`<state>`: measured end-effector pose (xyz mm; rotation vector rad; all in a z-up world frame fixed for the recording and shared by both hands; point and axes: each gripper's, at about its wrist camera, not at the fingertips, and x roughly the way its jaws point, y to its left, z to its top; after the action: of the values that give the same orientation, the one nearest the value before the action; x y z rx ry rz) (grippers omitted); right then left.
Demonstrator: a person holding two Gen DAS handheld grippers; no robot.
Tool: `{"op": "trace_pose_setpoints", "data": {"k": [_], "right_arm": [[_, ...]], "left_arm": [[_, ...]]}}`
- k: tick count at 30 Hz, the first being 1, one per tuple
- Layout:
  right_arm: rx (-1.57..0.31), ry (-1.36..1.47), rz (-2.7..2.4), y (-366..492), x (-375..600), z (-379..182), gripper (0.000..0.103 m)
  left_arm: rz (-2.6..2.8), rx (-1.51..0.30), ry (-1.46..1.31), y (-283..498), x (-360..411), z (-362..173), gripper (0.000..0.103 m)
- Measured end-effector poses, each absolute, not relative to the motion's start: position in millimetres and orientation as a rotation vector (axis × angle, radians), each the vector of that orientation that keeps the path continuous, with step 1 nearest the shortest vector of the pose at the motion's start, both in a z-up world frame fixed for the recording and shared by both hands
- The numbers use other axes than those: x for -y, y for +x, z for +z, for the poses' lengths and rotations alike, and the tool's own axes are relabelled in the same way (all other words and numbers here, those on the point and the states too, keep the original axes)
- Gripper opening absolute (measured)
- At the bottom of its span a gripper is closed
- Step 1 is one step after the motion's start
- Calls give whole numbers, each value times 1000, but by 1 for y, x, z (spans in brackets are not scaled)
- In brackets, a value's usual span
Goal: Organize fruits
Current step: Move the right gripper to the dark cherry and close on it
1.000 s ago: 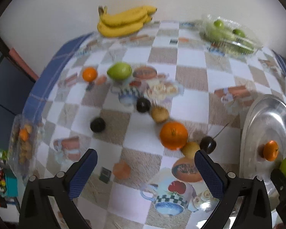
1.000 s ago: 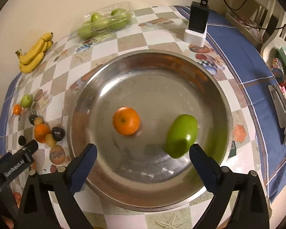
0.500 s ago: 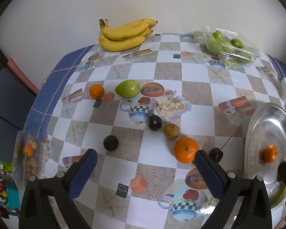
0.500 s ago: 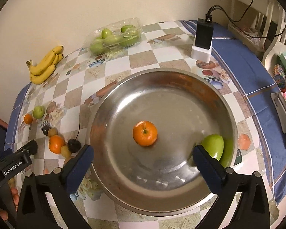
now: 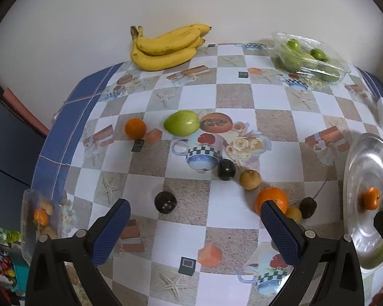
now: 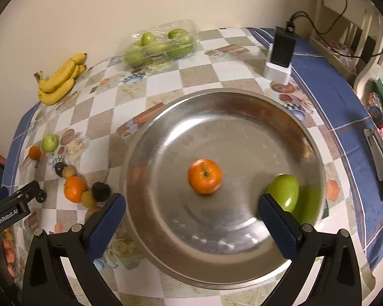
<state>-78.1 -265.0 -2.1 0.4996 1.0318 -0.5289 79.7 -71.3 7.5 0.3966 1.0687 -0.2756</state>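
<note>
2 fruits lie in the bowl (image 6: pixel 227 117): an orange (image 6: pixel 204 176) at centre, a green fruit (image 6: pixel 284 195) by the rim. Both hand-held grippers, right (image 6: pixel 191 223) and left (image 5: pixel 195 232), gape empty. Next, I'd centre the left over the table's big orange (image 5: pixel 271 199), descending clear of its touching neighbours.

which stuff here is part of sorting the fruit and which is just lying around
Job:
steel bowl
orange and green apple in it
loose orange
green fruit
small orange
dark fruit
bananas

Lying about:
charger block
clear box of green fruit
</note>
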Motion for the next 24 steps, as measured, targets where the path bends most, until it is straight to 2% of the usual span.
{"op": "trace_pose_setpoints", "data": {"k": [14,24], "right_arm": [[-967,486,-341,-35,218,19,103],[-987,641,-245,-6,202,6,103]], "left_arm": [[-182,-1053,260,117,-1,19,103],[-137,-1053,198,131,-32,19,103]]}}
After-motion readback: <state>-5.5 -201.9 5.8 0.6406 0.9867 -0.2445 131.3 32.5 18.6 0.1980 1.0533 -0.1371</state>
